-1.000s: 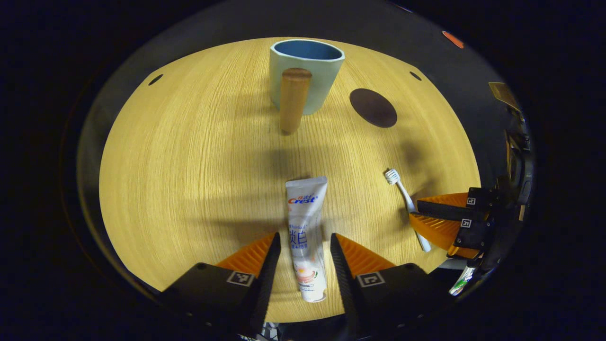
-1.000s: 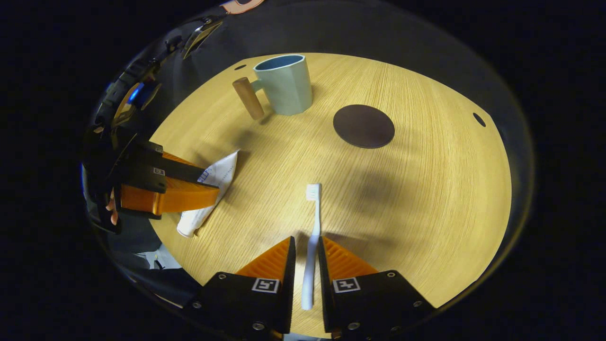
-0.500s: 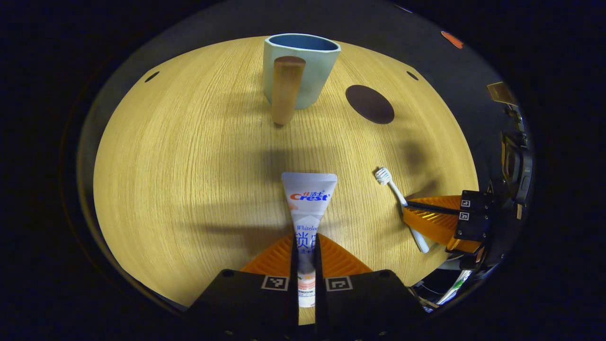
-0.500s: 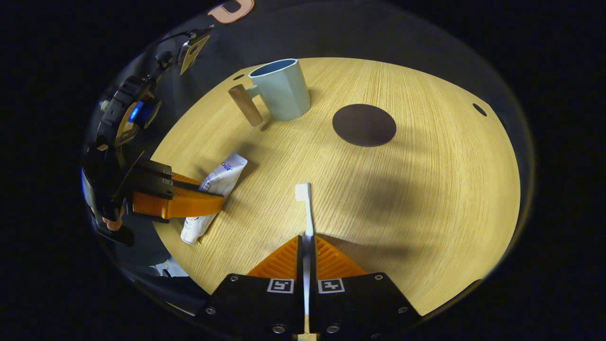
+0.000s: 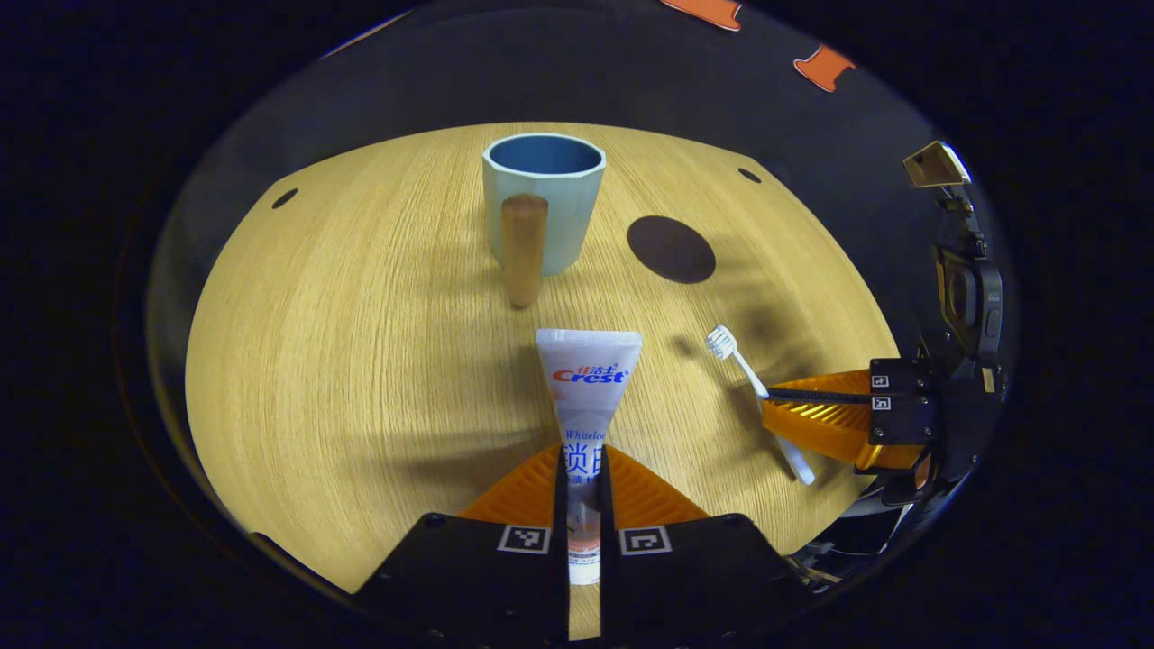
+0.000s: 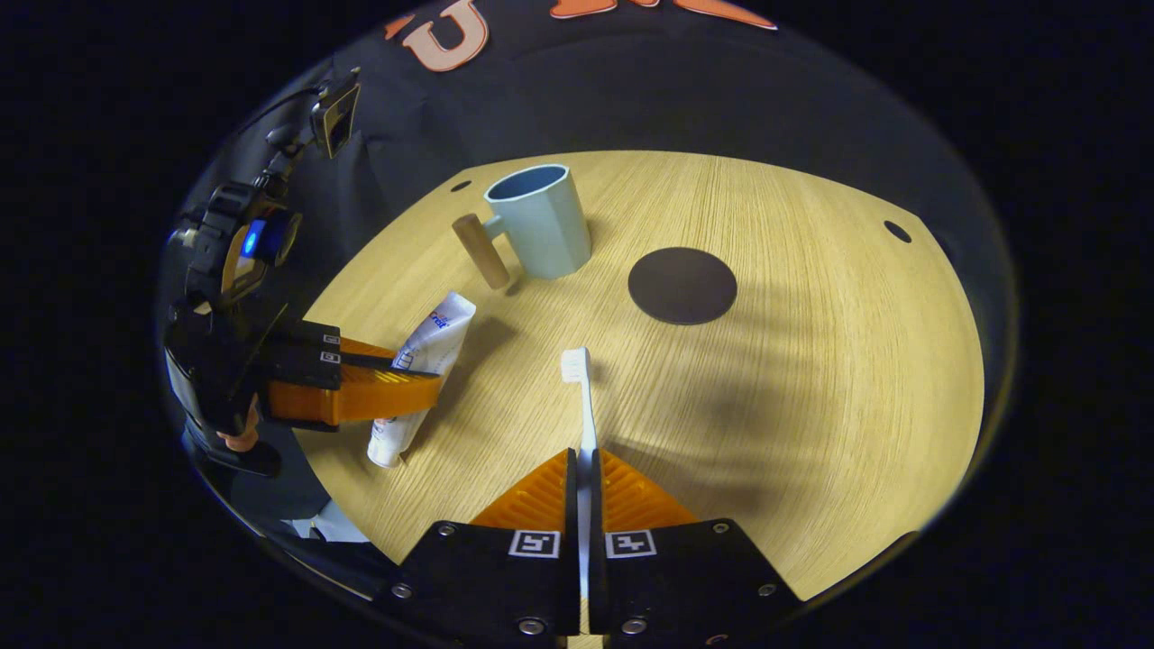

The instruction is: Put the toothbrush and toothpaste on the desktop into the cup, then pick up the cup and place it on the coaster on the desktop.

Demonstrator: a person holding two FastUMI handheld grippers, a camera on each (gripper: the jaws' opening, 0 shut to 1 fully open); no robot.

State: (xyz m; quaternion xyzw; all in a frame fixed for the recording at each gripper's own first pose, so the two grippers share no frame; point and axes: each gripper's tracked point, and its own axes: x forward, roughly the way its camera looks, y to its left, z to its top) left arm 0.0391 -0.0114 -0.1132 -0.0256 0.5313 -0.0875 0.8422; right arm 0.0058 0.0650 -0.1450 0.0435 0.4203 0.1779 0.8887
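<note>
While both items are already pinched, neither is in the cup yet, so the step in hand looks like the carry to the cup.

Toothpaste (image 5: pixel 588 397): held at its lower half by the left gripper (image 5: pixel 581 473), fingers pressed together on the tube, flat crimped end pointing fwd at 12 o'clock toward the cup (image 5: pixel 544 203). In the right gripper view it seems lifted off the tabletop (image 5: pixel 361 361), cap end low; can't say for sure it's fully clear.

Toothbrush (image 6: pixel 580 397): pinched along its handle by the right gripper (image 6: pixel 582 469), fingers squeezed tight on it, bristle head out front at 12 o'clock.

Cup: upright, mouth open, wooden handle (image 5: pixel 524 250) facing the left gripper; in the right gripper view it sits approx at 11 o'clock. Coaster (image 6: pixel 682 286) lies just beside the cup, at 1 o'clock from both grippers, bare.

To do it well, IMO: raise each item above the rim before moving in, tip it near vertical, lower the free end into the mouth, then let go. Go one at a time, since the mouth is narrow and two grippers would crowd it. Keep off the handle, or the cup may slide or tip. Don't squeeze the tube harder, as it's soft.
</note>
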